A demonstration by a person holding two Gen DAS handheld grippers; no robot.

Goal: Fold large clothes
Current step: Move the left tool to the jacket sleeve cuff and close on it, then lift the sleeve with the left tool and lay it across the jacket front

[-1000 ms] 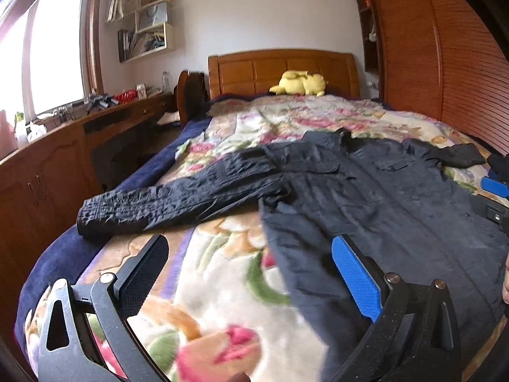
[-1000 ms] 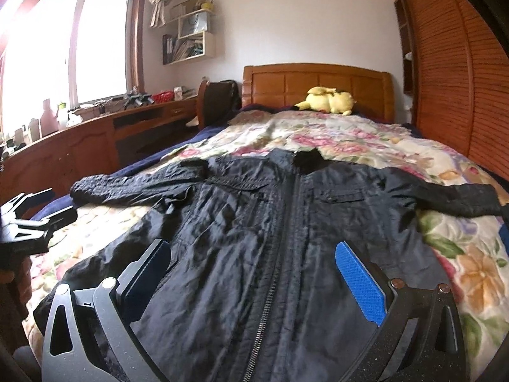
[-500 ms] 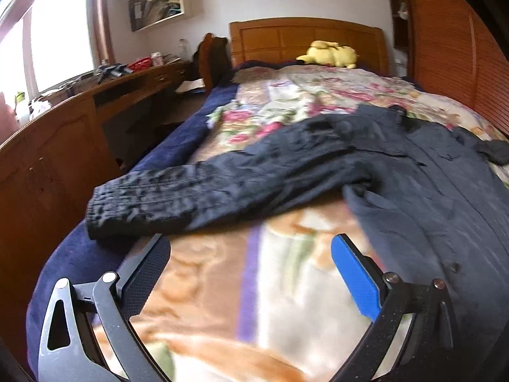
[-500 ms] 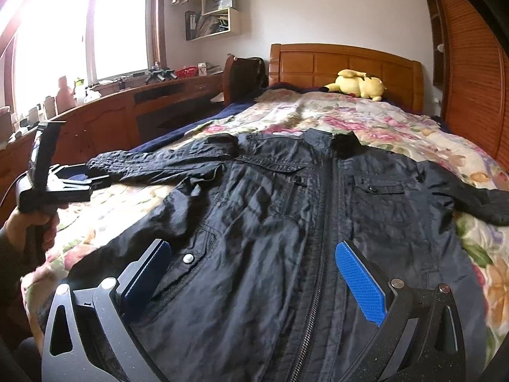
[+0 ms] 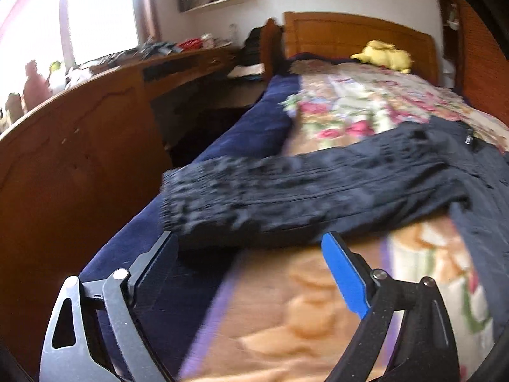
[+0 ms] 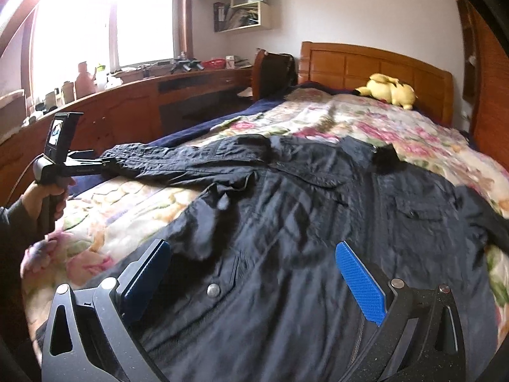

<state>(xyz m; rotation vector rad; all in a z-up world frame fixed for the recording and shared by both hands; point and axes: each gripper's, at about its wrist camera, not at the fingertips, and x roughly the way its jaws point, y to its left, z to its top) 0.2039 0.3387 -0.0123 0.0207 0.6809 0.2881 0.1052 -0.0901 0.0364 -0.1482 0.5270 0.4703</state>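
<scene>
A dark navy jacket (image 6: 318, 222) lies front up and spread flat on the floral bedspread (image 6: 350, 117). Its sleeve (image 5: 286, 191) stretches out towards the bed's left edge, with the cuff (image 5: 178, 197) at the end. My left gripper (image 5: 248, 245) sits low just short of that cuff; its jaws are closing, and the cuff's edge lies at the fingertips without being pinched. In the right wrist view the left gripper (image 6: 109, 160) reaches the cuff from the left, held by a hand (image 6: 41, 197). My right gripper (image 6: 251, 251) hovers open over the jacket's lower front.
A wooden desk and cabinet (image 5: 79, 146) run along the bed's left side, with a narrow gap between. A wooden headboard (image 6: 375, 63) and a yellow plush toy (image 6: 388, 90) are at the far end. A dark bag (image 6: 273, 70) stands by the desk.
My left gripper has swept left along the sleeve to its cuff and come lower. The right gripper has drifted slightly, keeping over the jacket's lower front.
</scene>
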